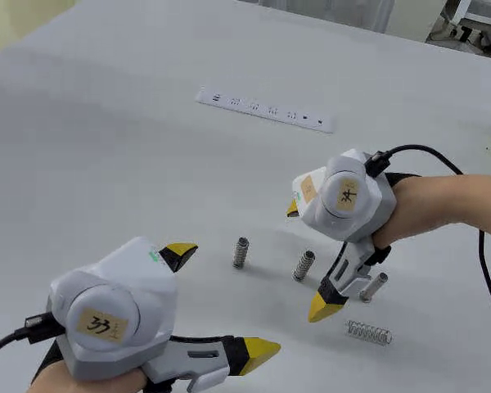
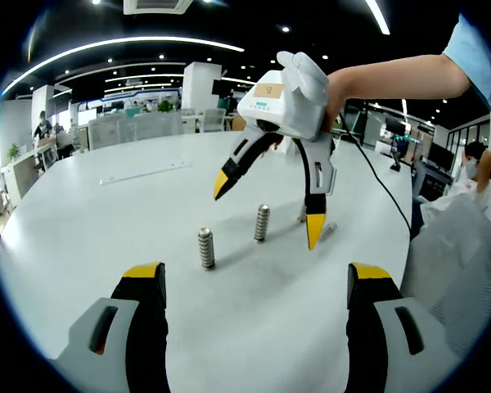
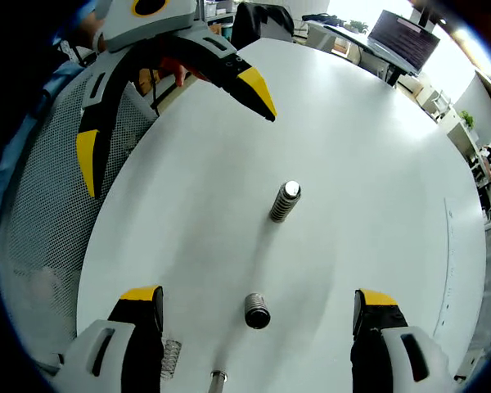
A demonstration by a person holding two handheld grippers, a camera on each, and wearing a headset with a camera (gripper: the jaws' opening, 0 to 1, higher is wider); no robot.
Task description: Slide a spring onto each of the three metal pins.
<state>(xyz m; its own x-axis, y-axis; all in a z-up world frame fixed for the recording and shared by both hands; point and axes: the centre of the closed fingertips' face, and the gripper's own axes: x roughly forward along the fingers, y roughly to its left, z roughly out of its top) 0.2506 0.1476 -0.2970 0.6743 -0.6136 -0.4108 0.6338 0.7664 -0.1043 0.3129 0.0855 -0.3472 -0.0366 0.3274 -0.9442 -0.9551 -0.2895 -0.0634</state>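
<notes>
White table (image 1: 106, 147) carries a power strip (image 1: 266, 110) at the far side. Left gripper (image 1: 221, 301) and right gripper (image 1: 308, 259) both have jaws spread wide. A loose spring (image 1: 369, 332) lies near the bare pin (image 1: 374, 286).

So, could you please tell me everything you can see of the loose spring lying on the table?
The loose spring is a short coil of thin silvery wire, its turns openly spaced. It lies on its side on the white table, on no pin, just beside the bare pin but apart from it. One yellow tip of the open right gripper hangs near it without touching; only the table seems to touch it.
</notes>
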